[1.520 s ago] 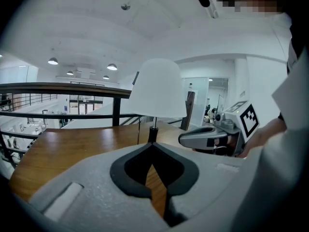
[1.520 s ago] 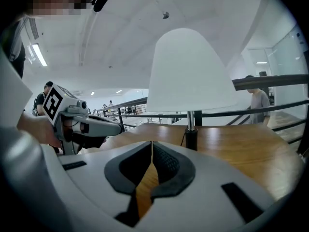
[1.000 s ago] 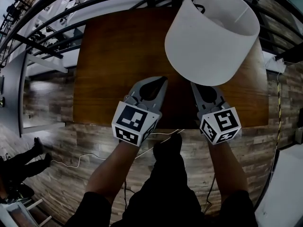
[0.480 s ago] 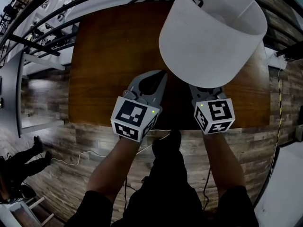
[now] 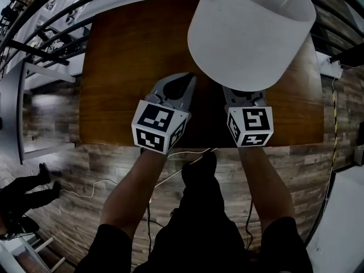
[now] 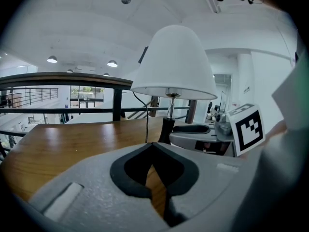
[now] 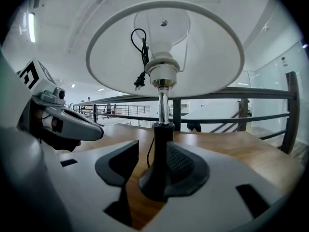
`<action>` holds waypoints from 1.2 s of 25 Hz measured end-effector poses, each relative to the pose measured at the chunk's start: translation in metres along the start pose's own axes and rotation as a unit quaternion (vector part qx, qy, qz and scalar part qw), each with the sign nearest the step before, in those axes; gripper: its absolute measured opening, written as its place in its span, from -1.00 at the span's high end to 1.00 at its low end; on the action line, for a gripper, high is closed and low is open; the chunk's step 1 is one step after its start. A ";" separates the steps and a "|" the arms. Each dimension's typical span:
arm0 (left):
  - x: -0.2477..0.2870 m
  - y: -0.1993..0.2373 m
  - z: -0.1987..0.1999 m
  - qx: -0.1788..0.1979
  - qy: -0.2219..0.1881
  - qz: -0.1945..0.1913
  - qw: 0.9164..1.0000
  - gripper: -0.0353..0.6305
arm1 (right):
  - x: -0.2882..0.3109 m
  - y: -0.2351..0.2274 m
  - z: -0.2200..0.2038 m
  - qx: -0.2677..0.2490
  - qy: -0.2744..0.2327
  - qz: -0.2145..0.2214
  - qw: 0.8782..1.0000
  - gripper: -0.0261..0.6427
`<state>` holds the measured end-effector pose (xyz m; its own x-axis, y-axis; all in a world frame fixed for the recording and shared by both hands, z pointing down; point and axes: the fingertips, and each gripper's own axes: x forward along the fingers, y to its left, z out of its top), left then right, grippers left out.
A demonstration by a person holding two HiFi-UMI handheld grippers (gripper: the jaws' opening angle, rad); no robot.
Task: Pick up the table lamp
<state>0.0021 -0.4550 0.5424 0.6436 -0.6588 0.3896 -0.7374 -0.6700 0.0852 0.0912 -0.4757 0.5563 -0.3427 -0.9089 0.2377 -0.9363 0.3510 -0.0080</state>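
Table lamp [image 7: 155,180]: on table [image 7: 241,151], black plug [image 7: 139,83] hanging inside shade [image 7: 212,47].
Right gripper [image 7: 155,151]: fingers just been opening, spread round lamp base.
Left gripper [image 6: 152,146]: fingers pressed together, empty.

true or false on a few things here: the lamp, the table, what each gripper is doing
1. The table lamp stands upright on the wooden table. True.
2. The right gripper is shut with nothing in it. False: its jaws have just been opening and stand apart around the lamp's black base.
3. The lampshade is black. False: it is white.
4. The left gripper has its jaws together, holding nothing. True.
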 end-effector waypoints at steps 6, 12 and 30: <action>0.001 -0.002 -0.008 0.006 0.000 -0.004 1.000 0.88 | -0.002 -0.008 -0.002 0.000 -0.005 -0.016 1.000 0.38; 0.012 -0.002 -0.009 0.011 -0.017 0.005 1.000 0.88 | 0.004 -0.016 0.004 -0.016 -0.023 -0.027 0.999 0.38; 0.031 0.019 -0.004 0.049 -0.053 0.015 0.997 0.88 | 0.050 -0.017 -0.010 -0.013 -0.031 -0.055 0.998 0.39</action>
<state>0.0073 -0.4864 0.5592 0.6439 -0.7075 0.2914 -0.7359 -0.6768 -0.0173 0.0907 -0.5245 0.5785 -0.2418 -0.9542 0.1759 -0.9667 0.2526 0.0411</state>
